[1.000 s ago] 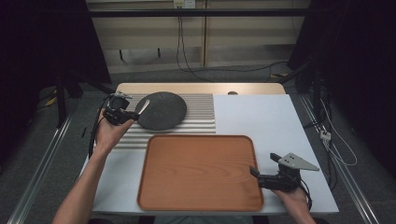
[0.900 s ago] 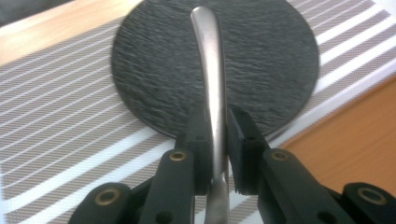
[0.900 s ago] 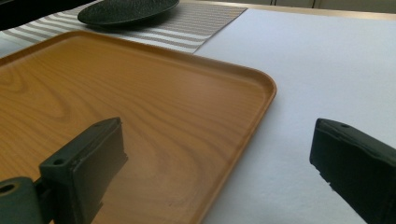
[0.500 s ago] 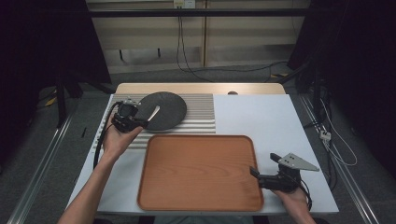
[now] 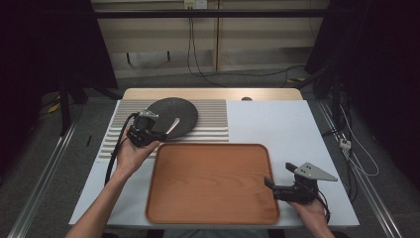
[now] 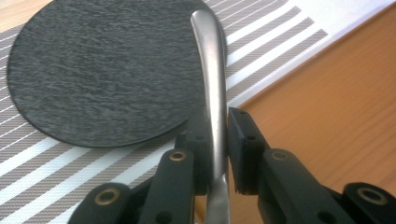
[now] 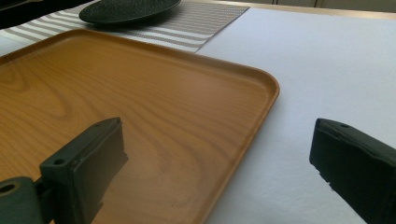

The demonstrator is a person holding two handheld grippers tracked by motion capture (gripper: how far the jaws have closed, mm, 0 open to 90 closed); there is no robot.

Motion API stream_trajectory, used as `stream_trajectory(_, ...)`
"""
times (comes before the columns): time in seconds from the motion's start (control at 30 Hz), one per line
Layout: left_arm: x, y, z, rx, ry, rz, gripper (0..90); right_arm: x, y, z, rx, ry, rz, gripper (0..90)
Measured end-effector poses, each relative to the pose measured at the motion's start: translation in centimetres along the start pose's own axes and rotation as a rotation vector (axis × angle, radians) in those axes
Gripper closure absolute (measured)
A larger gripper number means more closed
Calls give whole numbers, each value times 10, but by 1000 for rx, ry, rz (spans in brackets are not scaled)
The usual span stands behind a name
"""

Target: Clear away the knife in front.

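Left gripper [image 6: 217,144] pinches a metal utensil handle [image 6: 211,79] over the dark plate [image 5: 173,115]. Right gripper [image 7: 219,163], jaws spread, sits at the tray's [image 5: 213,183] right edge.

Polished metal utensil handle [image 6: 211,70] gleams; the dark round plate [image 6: 102,70] looks rough, matt, stone-like; the tray [image 7: 140,116] shows smooth wood grain; the striped placemat [image 5: 213,119] looks woven.
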State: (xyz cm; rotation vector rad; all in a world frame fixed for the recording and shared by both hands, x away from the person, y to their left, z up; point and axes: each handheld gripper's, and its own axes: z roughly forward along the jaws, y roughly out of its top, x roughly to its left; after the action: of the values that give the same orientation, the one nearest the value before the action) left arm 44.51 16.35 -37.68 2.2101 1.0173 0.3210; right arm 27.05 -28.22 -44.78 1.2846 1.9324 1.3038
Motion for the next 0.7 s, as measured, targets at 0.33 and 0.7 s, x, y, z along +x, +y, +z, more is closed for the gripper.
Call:
stream_trajectory(0.33, -27, 1, -1, 4, -33, 11, 798, -1, 0, -1, 2, -3, -3, 31)
stream_trajectory(0.7, -50, -8, 7, 19, -83, -4, 798, 0, -1, -1, 2, -4, -5, 31)
